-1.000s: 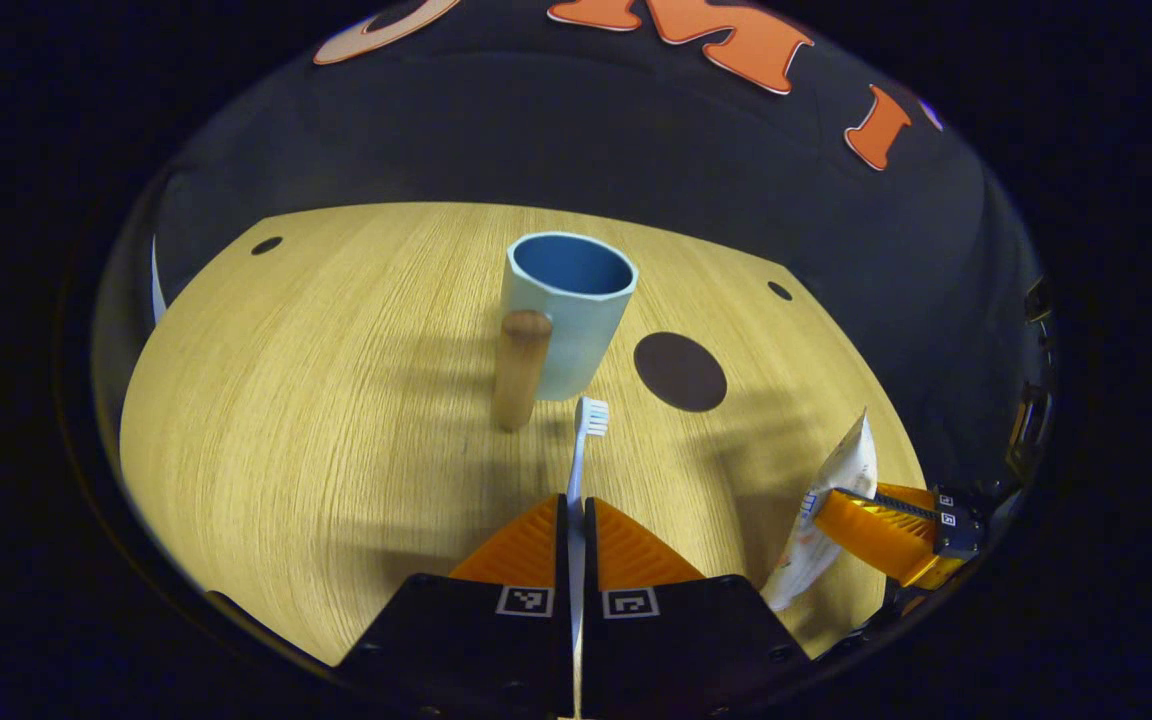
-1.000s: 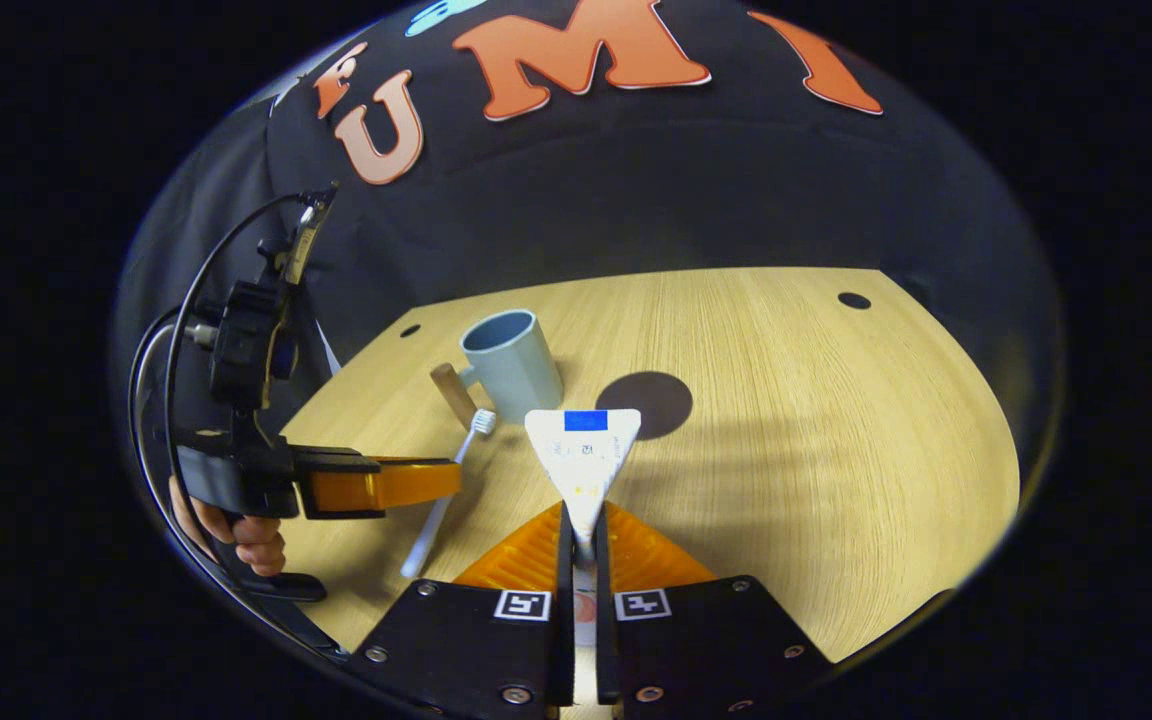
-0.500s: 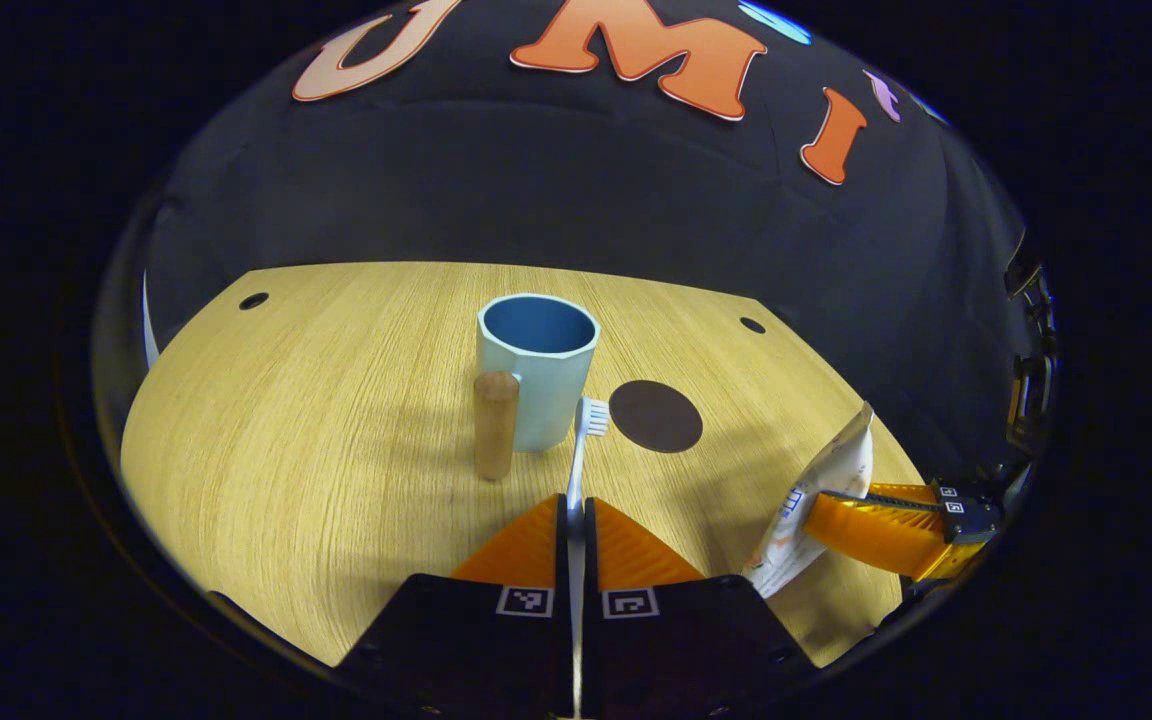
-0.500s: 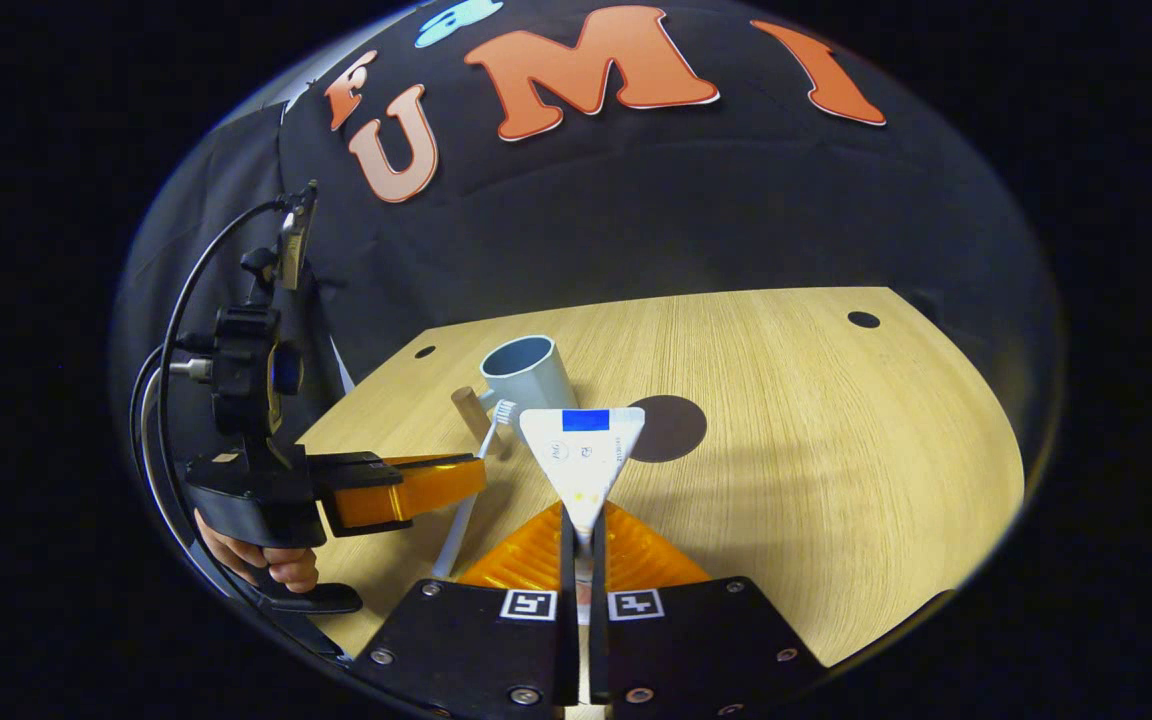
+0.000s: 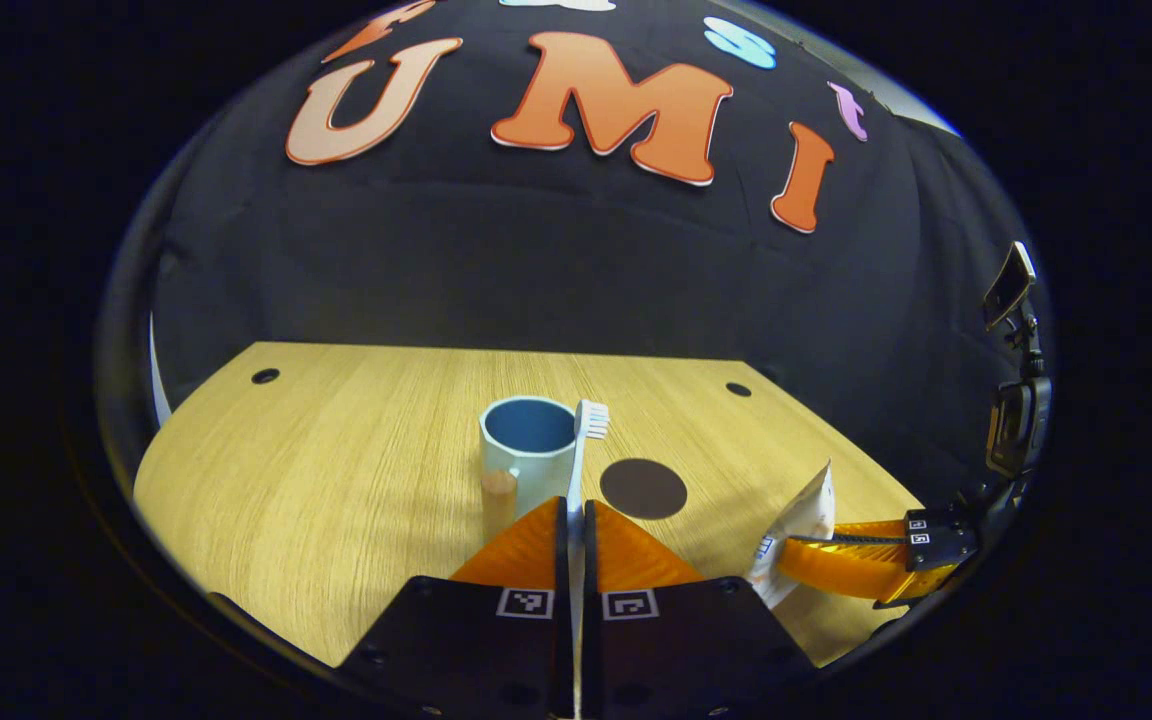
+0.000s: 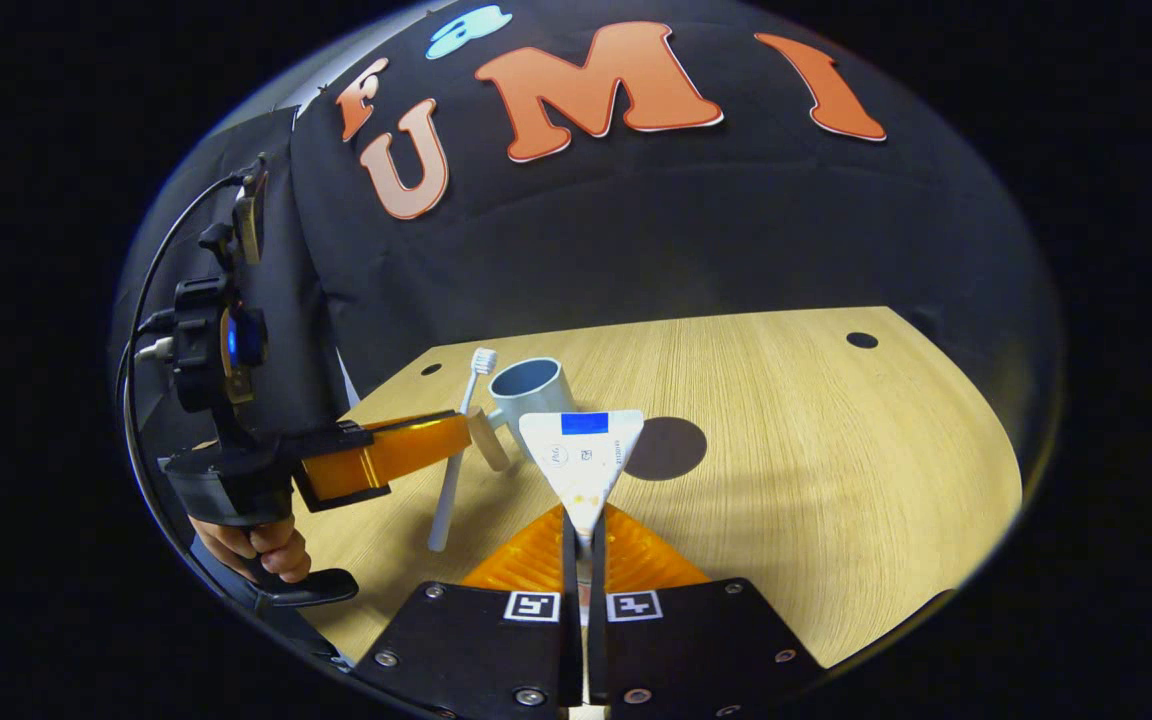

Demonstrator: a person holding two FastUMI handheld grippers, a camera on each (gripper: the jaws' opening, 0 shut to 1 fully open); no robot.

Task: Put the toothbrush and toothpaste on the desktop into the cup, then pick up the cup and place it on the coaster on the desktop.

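Observation:
My left gripper [image 5: 576,505] is shut on a white toothbrush [image 5: 581,450], bristle head up and level with the rim of the light blue cup [image 5: 526,440]. The cup has a wooden handle [image 5: 498,500] and stands on the wooden desk [image 5: 336,470]. A dark round coaster [image 5: 643,488] lies just right of it. My right gripper [image 6: 584,515] is shut on the white toothpaste tube [image 6: 583,455], its flat end upward. In the right gripper view the left gripper [image 6: 386,455] holds the toothbrush [image 6: 458,440] tilted beside the cup [image 6: 531,385], with the coaster [image 6: 666,447] to the right.
A hand [image 6: 256,545] grips the left gripper's handle at the lower left of the right gripper view. The desk [image 6: 836,450] has small dark holes near its far corners [image 6: 861,340]. The right gripper [image 5: 861,565] with the toothpaste [image 5: 796,525] hangs off the desk's right side.
Both grippers have risen above the desk with their loads. The toothbrush head has gone from the cup's base up to its rim. The cup and coaster have not moved.

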